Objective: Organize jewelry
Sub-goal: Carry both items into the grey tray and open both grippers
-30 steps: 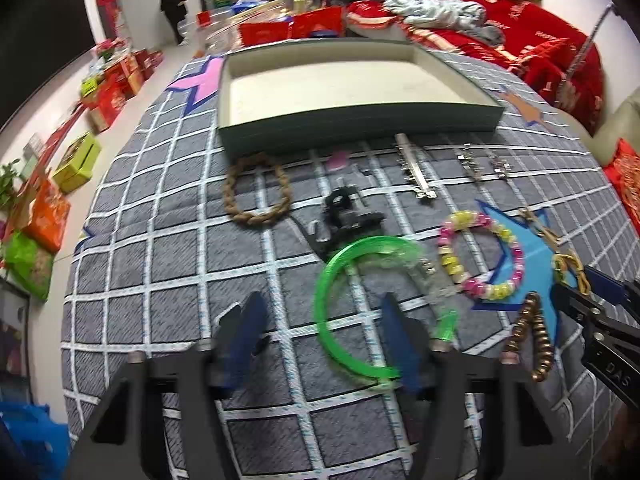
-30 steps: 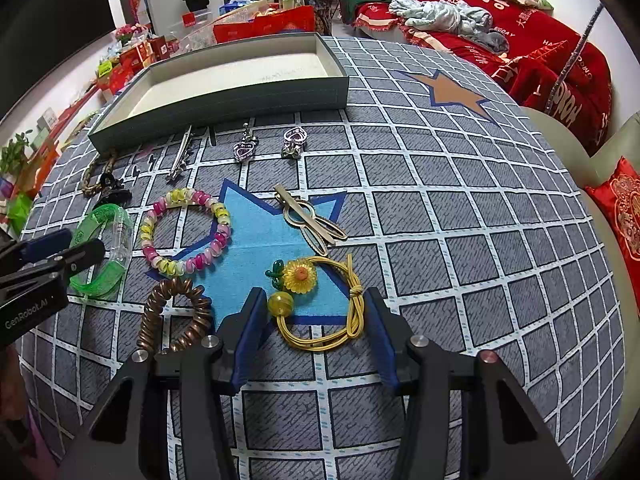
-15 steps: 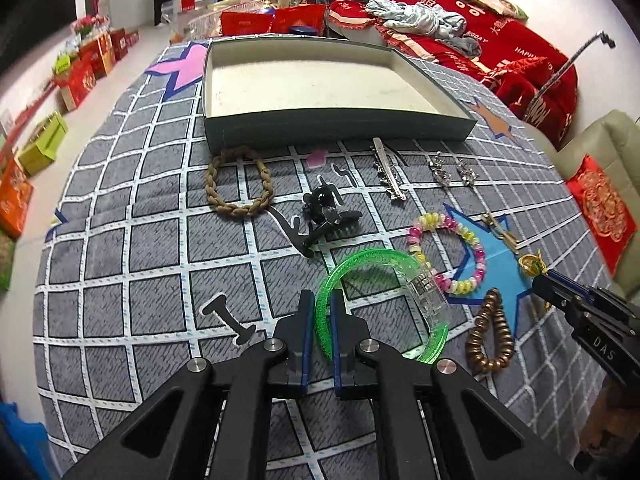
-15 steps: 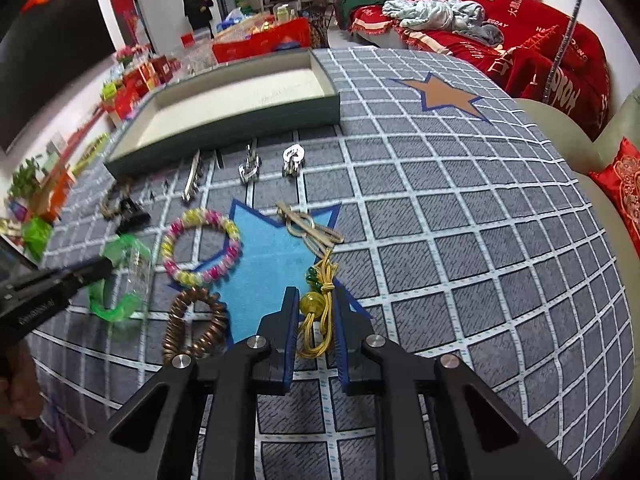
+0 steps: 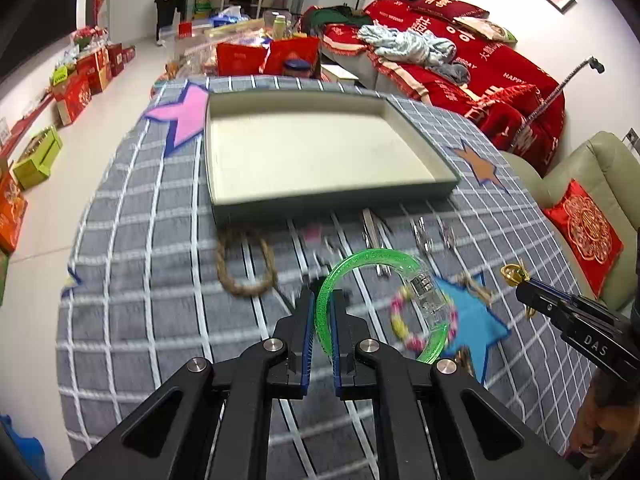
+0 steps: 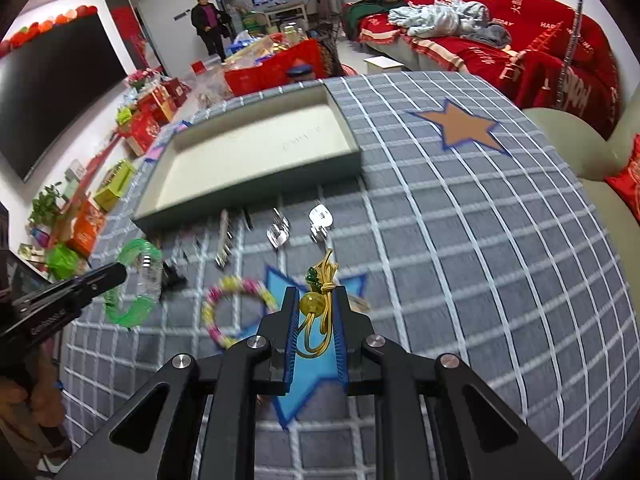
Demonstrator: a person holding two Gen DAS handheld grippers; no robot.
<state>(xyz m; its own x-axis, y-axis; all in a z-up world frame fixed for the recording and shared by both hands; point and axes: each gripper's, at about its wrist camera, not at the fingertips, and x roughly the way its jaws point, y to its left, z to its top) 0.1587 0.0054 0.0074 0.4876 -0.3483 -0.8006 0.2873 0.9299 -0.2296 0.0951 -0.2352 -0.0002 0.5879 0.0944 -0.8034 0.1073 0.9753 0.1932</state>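
My left gripper (image 5: 322, 300) is shut on a translucent green bangle (image 5: 384, 260) and holds it lifted above the grey checked tablecloth (image 5: 140, 240). My right gripper (image 6: 316, 300) is shut on a yellow cord bracelet (image 6: 320, 320) with a yellow bead and green charm, also raised off the cloth. The wide shallow green tray (image 5: 320, 200) with a cream floor stands beyond both grippers, seen also as the tray (image 6: 248, 184) in the right wrist view. The right gripper (image 5: 520, 286) shows at the right edge of the left wrist view with the cord in its tips.
On the cloth lie a braided brown bracelet (image 5: 244, 264), a pastel bead bracelet (image 6: 236, 308), a silver hair clip (image 6: 224, 240) and two silver earrings (image 6: 298, 226). A sofa with red cushions stands to the right. A person (image 6: 208, 20) stands far back among boxes.
Both grippers closed, the left on the green bangle and the right on the yellow cord bracelet, then rose and lifted them off the cloth. The tray now sits nearer the centre of both views.
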